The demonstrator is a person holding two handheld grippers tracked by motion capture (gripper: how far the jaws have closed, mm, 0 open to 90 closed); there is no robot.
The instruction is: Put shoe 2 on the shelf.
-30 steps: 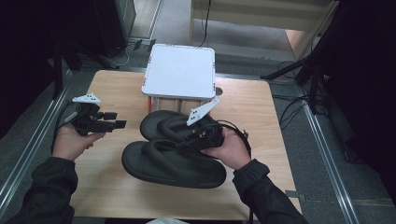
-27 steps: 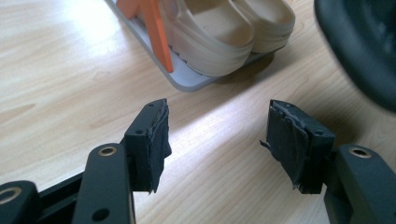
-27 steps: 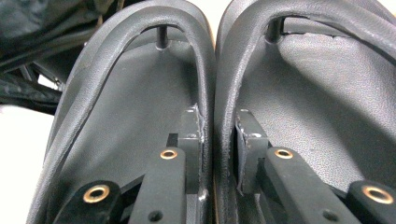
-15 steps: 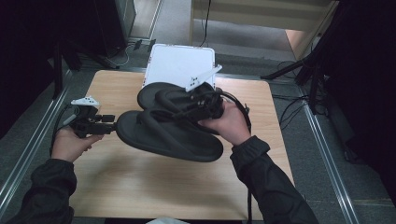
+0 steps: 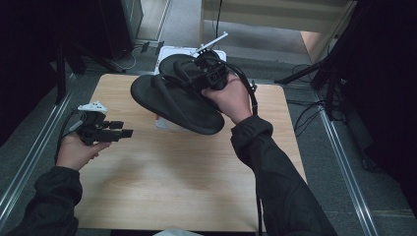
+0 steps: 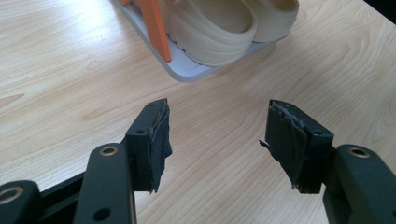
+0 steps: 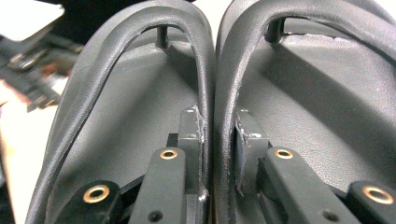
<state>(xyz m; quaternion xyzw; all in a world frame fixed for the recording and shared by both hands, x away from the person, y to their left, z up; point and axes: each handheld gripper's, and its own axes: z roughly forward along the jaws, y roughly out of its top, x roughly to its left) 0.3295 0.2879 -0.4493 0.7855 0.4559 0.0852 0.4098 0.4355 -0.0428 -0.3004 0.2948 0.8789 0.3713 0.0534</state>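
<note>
The right tongs (image 5: 204, 73) are closed on the adjoining inner straps of a pair of black flip-flops (image 5: 172, 101), pinching the two straps together between the pads; in the right gripper view both straps (image 7: 212, 88) run up side by side between the jaws, with the two black footbeds spread to either side. In the high view the pair hangs clear of the table (image 5: 162, 182), held aloft over its far middle part, one sandal lying nearer and lower, the other behind it and partly hidden by the hand. The right hand (image 5: 231, 98) grips the tool from the near side. Under the flip-flops a white rack (image 5: 164, 124) stands at the far edge of the table; the left gripper view shows its grey base, an orange upright (image 6: 156, 28) and a pair of cream sandals (image 6: 219, 28) on it. The left tongs (image 5: 118, 132) hover above the left part of the table, jaws wide apart and empty, pointing toward the rack, well apart from the flip-flops.
</note>
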